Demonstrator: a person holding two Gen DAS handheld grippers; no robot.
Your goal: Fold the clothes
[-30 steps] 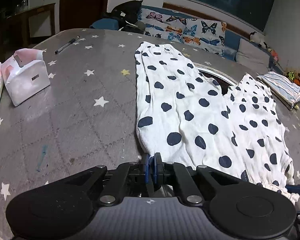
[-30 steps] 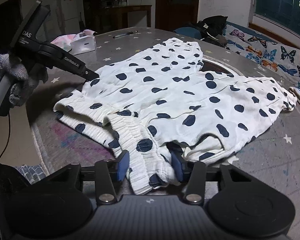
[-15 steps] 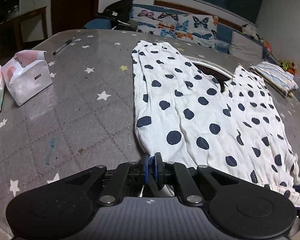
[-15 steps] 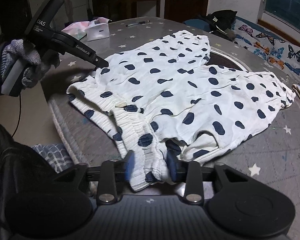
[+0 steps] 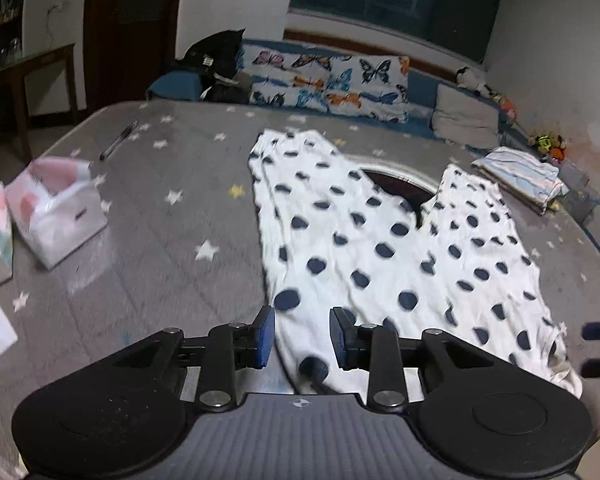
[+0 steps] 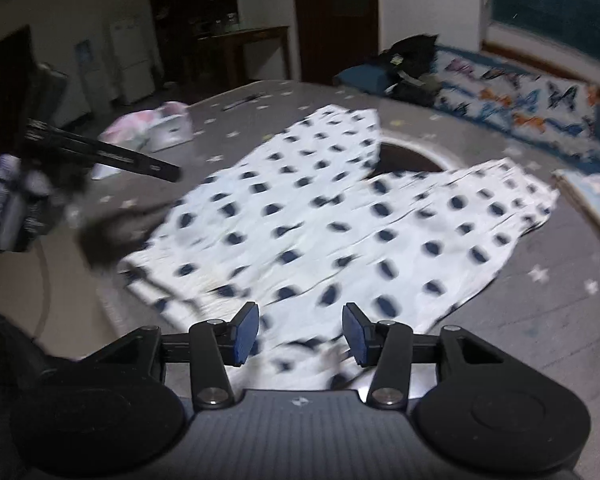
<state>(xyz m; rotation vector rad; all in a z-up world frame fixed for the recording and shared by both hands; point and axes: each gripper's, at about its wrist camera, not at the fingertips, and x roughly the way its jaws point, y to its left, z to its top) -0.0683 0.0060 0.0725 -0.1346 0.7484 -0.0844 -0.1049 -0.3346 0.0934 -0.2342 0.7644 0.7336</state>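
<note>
Both grippers have been raised off the waistband since the earlier frames, and the cloth once pinched in each has been let go. On the grey star-printed table cover (image 5: 148, 248), the white trousers with dark blue polka dots (image 5: 364, 248) are laid flat, waistband towards the near edge, the two legs spread apart in a V towards the far side, with a dark round opening seen between them. No fold has been made yet, as far as can be judged: the garment has only been smoothed out, and bringing one leg over the other and then doubling the length appears to be left.

A white and pink paper box (image 5: 56, 212) is set well apart to the left of the trousers, and a folded striped cloth (image 5: 520, 176) is seen at the far right.

The left gripper (image 5: 302, 336) is held just above the near left corner of the waistband, tilted downward; its jaws are opening, with cloth seen between them but not pressed by the blue pads. The right gripper (image 6: 298, 332) is held likewise over the right end of the waistband, its jaws opening, clear of the fabric.
</note>
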